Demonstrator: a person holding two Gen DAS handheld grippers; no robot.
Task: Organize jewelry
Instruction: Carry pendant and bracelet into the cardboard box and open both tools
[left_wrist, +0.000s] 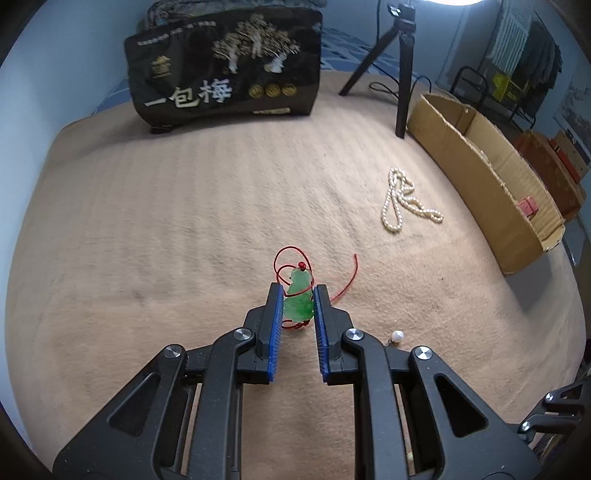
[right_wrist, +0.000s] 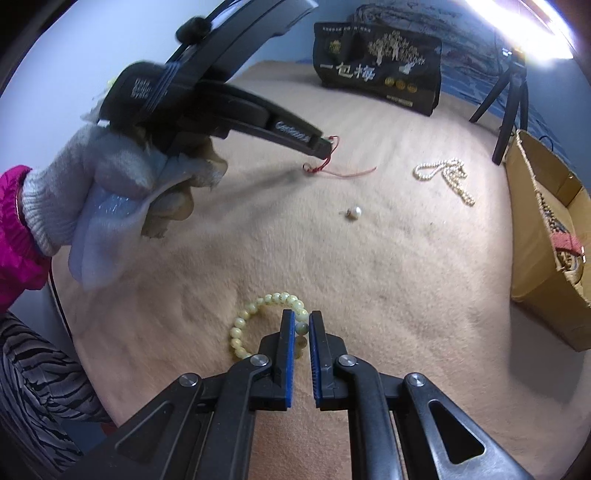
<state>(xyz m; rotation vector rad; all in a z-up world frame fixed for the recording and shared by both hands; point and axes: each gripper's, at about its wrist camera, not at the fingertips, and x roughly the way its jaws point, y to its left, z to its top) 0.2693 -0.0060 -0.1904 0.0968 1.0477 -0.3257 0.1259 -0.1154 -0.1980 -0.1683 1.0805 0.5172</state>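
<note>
My left gripper (left_wrist: 298, 295) is shut on a green jade gourd pendant (left_wrist: 298, 301) with a red cord (left_wrist: 347, 280) trailing onto the tan blanket. In the right wrist view the left gripper (right_wrist: 325, 146) holds it just above the blanket, cord (right_wrist: 347, 173) hanging down. My right gripper (right_wrist: 302, 321) is shut on a pale yellow bead bracelet (right_wrist: 255, 314) that lies on the blanket. A white pearl necklace (left_wrist: 402, 201) (right_wrist: 447, 175) and a single pearl earring (left_wrist: 397, 336) (right_wrist: 354, 212) lie loose.
A cardboard box (left_wrist: 480, 173) (right_wrist: 543, 236) runs along the right side, with some beads inside. A black gift bag (left_wrist: 225, 70) (right_wrist: 376, 72) stands at the back. A black tripod (left_wrist: 400, 66) stands near the box. The blanket (left_wrist: 184, 221) covers the surface.
</note>
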